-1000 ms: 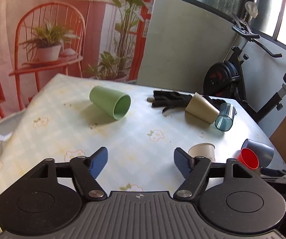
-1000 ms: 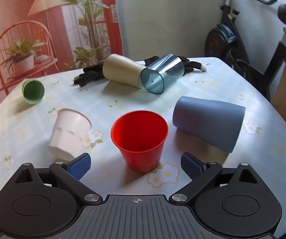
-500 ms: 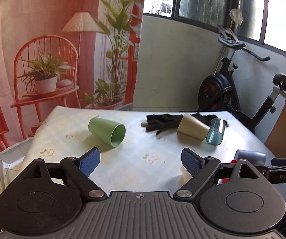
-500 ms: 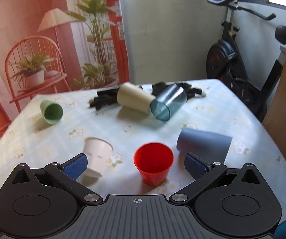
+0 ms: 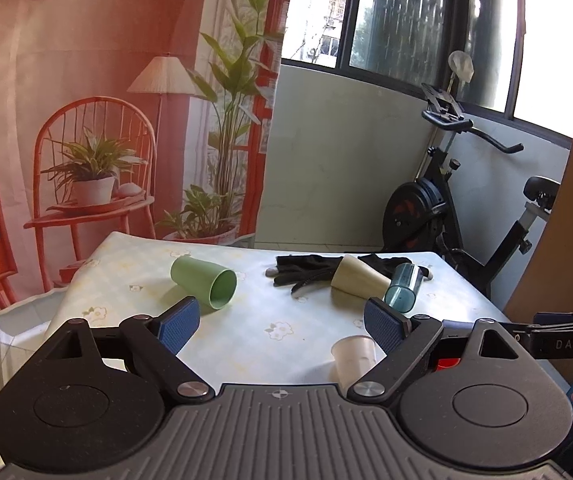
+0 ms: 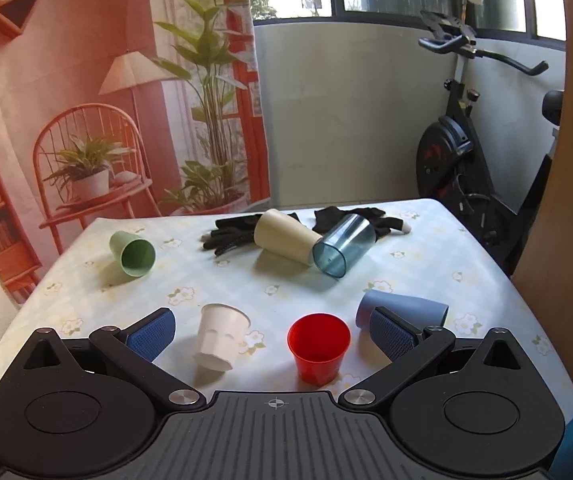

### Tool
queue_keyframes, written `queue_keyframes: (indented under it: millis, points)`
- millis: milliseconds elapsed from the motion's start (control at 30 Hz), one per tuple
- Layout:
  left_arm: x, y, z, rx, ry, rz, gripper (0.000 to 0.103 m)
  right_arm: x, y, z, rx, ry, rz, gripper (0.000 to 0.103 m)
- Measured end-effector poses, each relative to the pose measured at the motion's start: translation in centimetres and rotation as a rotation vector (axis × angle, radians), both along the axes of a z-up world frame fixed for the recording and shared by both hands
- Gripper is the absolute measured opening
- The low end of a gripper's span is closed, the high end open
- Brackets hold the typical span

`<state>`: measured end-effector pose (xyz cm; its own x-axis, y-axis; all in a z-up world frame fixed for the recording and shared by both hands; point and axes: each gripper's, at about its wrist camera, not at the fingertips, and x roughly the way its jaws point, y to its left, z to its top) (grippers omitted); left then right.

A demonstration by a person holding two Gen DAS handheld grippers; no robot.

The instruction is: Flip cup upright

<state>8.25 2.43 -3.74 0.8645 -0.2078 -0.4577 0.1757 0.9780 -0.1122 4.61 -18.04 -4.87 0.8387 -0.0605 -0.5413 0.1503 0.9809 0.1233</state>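
While the right hand-held gripper (image 6: 272,330) gapes empty, red cup (image 6: 318,346) stands upright between its fingers.

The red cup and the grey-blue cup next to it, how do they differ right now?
Pose: the red cup stands upright with its mouth up, while the grey-blue cup lies on its side.
Colour: the red cup is bright red, the grey-blue cup a muted slate.
Size: the grey-blue cup looks longer than the red cup is tall.
Both are plain tapered cups on the flowered tablecloth, and neither is held by any tongs.

Printed backdrop (image 6: 86,80), dark-framed windows (image 5: 426,20), exercise bike (image 5: 466,200), daylight
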Motion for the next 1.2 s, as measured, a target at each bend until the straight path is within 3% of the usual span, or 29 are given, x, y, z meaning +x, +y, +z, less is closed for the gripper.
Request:
queue_keyframes:
  millis: [1200]
  points:
    - [-2.3,-0.7,0.8,0.037,-0.039,-0.061,0.091,-2.0,0.5,1.6,-0.029,-0.026,-0.001,0.103]
